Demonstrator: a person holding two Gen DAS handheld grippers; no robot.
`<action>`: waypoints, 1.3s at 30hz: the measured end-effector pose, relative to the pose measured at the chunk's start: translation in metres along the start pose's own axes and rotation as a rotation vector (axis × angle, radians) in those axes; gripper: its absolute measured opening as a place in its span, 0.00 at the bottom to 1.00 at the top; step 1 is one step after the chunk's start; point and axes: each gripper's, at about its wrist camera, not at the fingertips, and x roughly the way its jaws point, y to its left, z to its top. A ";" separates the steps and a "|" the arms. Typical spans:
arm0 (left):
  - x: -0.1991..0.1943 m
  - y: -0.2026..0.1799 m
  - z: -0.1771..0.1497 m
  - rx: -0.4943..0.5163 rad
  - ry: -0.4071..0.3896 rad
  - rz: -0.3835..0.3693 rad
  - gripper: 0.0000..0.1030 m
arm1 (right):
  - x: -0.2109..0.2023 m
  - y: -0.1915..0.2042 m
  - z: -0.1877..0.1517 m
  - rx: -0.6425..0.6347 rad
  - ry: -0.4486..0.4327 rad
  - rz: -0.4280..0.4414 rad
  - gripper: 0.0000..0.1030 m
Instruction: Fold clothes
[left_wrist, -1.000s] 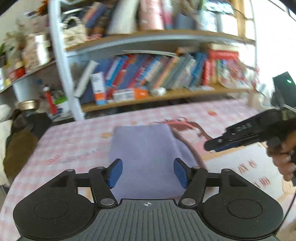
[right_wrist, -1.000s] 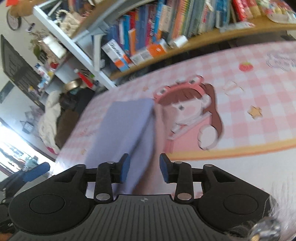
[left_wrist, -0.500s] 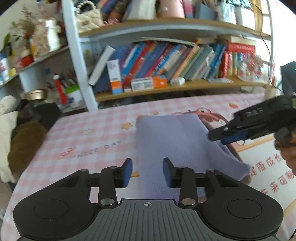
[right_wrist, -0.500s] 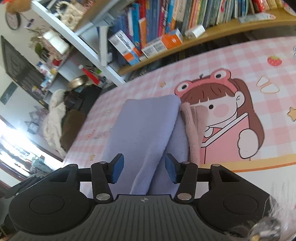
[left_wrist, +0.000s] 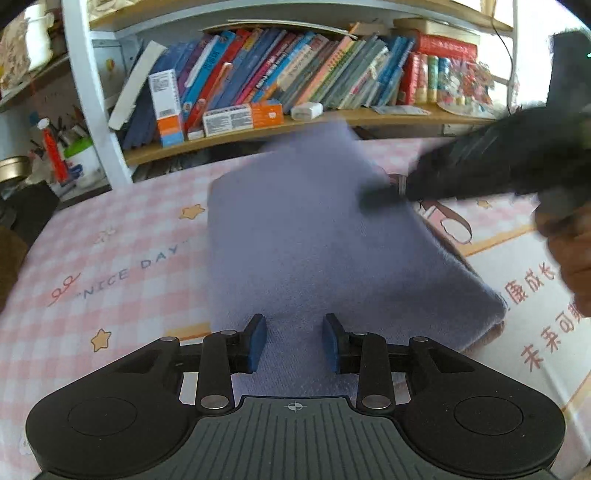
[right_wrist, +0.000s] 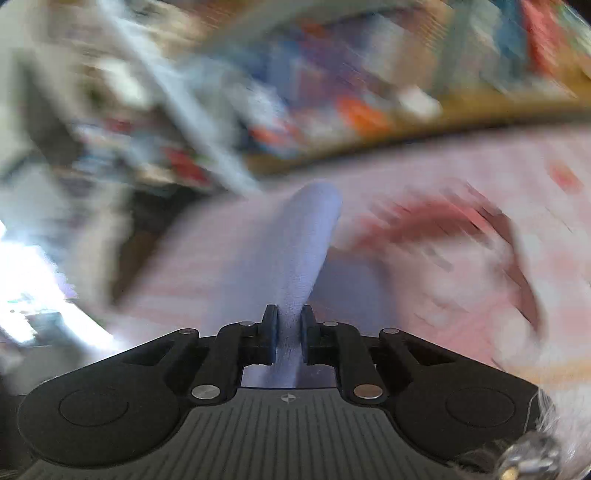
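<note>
Since half a second ago the right claw has closed on a fold of the lavender garment, lifting its far edge off the pink checked bench. The left claw hovers partly open above its near edge.

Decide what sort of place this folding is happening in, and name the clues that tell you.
Most likely a home, perhaps a study or child's room. A bookshelf crammed with colourful books stands behind a table under a pink checked cartoon tablecloth, where the lavender garment lies.
</note>
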 end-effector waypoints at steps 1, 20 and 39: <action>0.000 -0.001 0.000 0.008 0.001 -0.001 0.32 | 0.007 -0.010 -0.002 0.040 0.035 -0.013 0.13; 0.001 0.000 -0.003 0.036 -0.012 -0.004 0.33 | -0.028 -0.043 -0.017 0.247 0.109 -0.023 0.32; 0.001 -0.004 -0.003 0.054 0.002 0.027 0.34 | -0.019 -0.051 -0.011 0.241 0.075 0.020 0.32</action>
